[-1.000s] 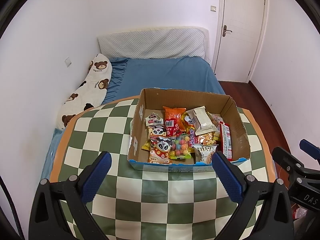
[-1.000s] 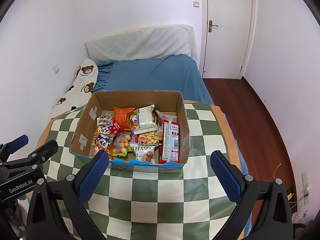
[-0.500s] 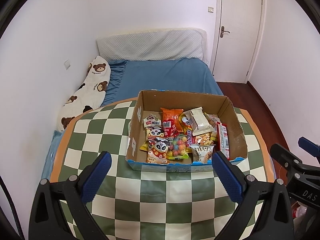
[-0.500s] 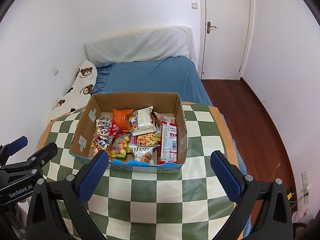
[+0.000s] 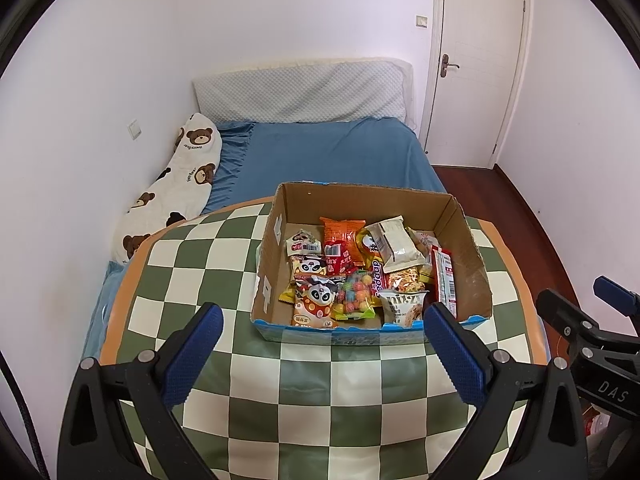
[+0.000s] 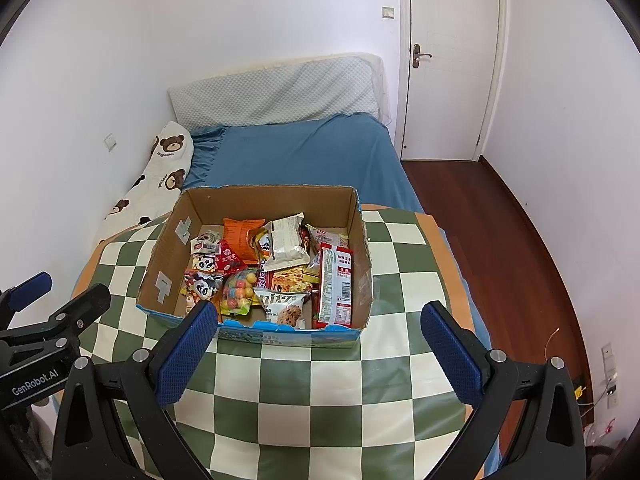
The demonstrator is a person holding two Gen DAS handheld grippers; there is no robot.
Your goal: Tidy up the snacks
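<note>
An open brown cardboard box [image 5: 372, 276] with a blue-printed front edge sits on a table covered in a green-and-cream checked cloth [image 5: 320, 392], and everything else is placed from that box. Inside it lies a loose heap of snack packets: an orange crinkled bag [image 5: 343, 232] toward the back wall, a white wrapped bar [image 5: 394, 242] beside it toward the right wall, a tall red-and-white packet [image 5: 445, 280] leaning against the right wall, a clear pouch of coloured candy balls [image 5: 354, 294] near the front wall, a panda-printed packet [image 5: 316, 300] to its left, and a white cookie packet [image 5: 402, 306] to its right. In front of the box, above the cloth, the left gripper [image 5: 320, 350] hangs with its blue-padded fingers spread wide and nothing between them. The right gripper [image 6: 318, 346] does the same on the box's near side, fingers apart and empty, touching neither box nor cloth. Behind the box stretches a bed with a blue sheet [image 5: 332, 156]; a long bear-printed pillow [image 5: 172, 188] lies behind and left of the box, and a white door [image 6: 448, 60] stands behind and to its right.
</note>
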